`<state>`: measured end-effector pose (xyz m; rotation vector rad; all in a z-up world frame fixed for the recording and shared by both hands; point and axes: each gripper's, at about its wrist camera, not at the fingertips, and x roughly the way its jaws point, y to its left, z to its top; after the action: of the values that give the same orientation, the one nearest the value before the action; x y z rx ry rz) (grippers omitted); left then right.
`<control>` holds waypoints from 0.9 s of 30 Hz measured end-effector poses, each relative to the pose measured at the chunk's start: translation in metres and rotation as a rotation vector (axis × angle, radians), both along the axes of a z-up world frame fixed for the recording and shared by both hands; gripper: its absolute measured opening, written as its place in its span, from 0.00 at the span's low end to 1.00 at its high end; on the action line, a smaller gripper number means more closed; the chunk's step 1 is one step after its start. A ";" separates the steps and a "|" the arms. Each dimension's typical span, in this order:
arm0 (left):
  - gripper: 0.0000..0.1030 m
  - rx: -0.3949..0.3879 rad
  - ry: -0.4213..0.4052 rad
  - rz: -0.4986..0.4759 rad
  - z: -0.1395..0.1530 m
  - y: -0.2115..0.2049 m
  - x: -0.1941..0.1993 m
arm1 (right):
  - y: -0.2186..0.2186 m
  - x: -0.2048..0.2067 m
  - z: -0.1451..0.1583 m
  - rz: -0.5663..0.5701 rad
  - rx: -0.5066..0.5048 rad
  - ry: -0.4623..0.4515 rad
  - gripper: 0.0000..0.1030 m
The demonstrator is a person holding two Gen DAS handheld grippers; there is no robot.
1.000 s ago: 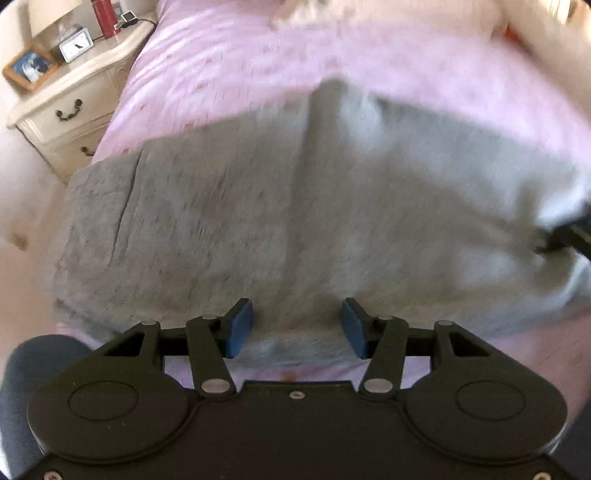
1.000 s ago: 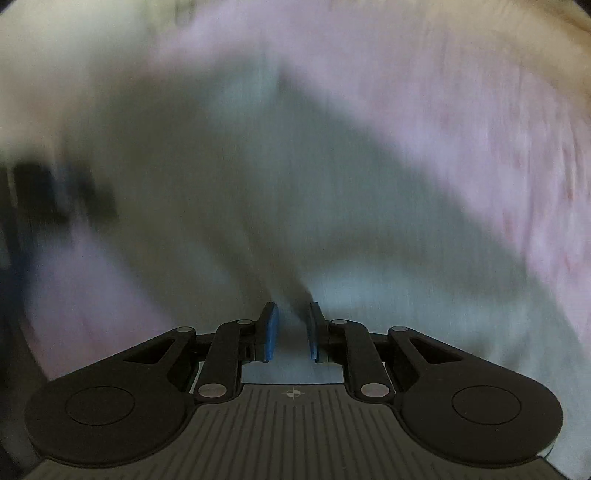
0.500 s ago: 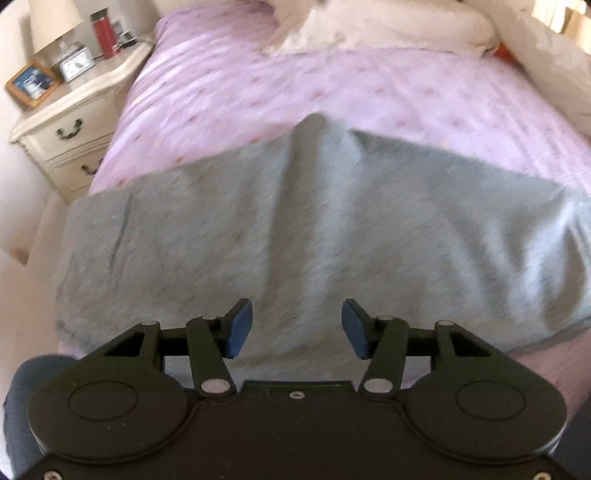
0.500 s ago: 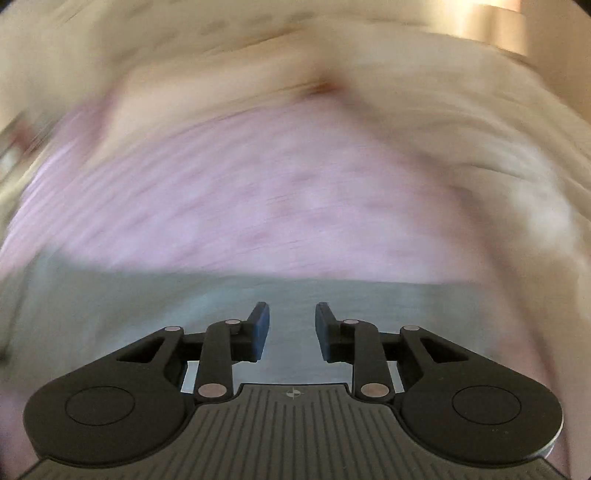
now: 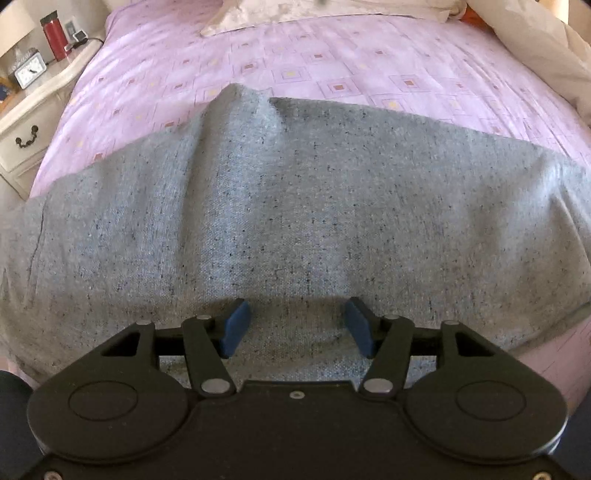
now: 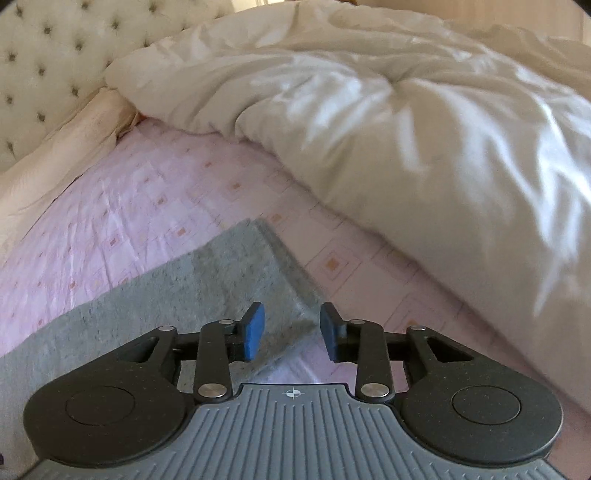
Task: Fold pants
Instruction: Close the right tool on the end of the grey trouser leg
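Observation:
Grey speckled pants (image 5: 295, 206) lie spread in a wide band across the pink patterned bedsheet (image 5: 295, 62), with a raised crease running up the middle-left. My left gripper (image 5: 293, 326) hovers open over the near edge of the cloth, nothing between its blue pads. In the right wrist view one end of the pants (image 6: 221, 295) tapers to a corner on the sheet. My right gripper (image 6: 291, 326) stands open just above that end's edge, holding nothing.
A rumpled cream duvet (image 6: 406, 129) is heaped on the right of the bed, with a pillow (image 6: 55, 166) and tufted headboard (image 6: 48, 55) at the far left. A white nightstand (image 5: 26, 122) with a clock (image 5: 29, 72) and red bottle (image 5: 53, 35) stands left of the bed.
My right gripper swung from over the grey cloth to the pants' end near the duvet and opened wider. The left view moved closer over the pants; the left gripper stayed open.

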<state>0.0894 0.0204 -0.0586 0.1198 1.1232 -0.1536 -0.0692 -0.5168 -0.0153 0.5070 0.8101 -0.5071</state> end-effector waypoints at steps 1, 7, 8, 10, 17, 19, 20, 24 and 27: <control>0.61 -0.005 0.007 0.002 0.000 0.001 0.001 | 0.001 0.003 -0.003 0.001 -0.002 -0.002 0.33; 0.61 0.012 0.012 0.001 -0.001 -0.002 0.004 | 0.002 0.006 -0.010 0.009 -0.038 0.040 0.29; 0.61 0.011 0.012 0.003 -0.001 -0.002 0.005 | 0.006 0.006 -0.008 0.015 -0.065 0.054 0.22; 0.61 0.008 0.013 0.006 -0.002 -0.001 0.008 | 0.012 0.007 -0.004 0.039 -0.103 0.076 0.18; 0.62 0.008 0.010 0.010 -0.002 0.000 0.008 | 0.031 0.013 0.003 0.161 -0.195 0.080 0.08; 0.62 0.005 0.009 0.011 -0.002 0.000 0.007 | 0.040 0.017 0.007 0.203 -0.288 0.090 0.08; 0.61 0.005 0.010 0.012 -0.001 0.000 0.007 | 0.042 0.019 0.008 0.194 -0.359 0.116 0.07; 0.60 -0.059 0.015 0.015 0.004 0.004 0.004 | 0.014 0.020 -0.010 0.139 -0.287 0.170 0.07; 0.61 -0.037 0.011 -0.002 0.001 0.004 -0.002 | 0.020 0.021 -0.015 0.146 -0.303 0.181 0.08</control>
<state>0.0872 0.0242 -0.0580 0.0874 1.1302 -0.1772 -0.0480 -0.4973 -0.0300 0.1222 0.9169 -0.5340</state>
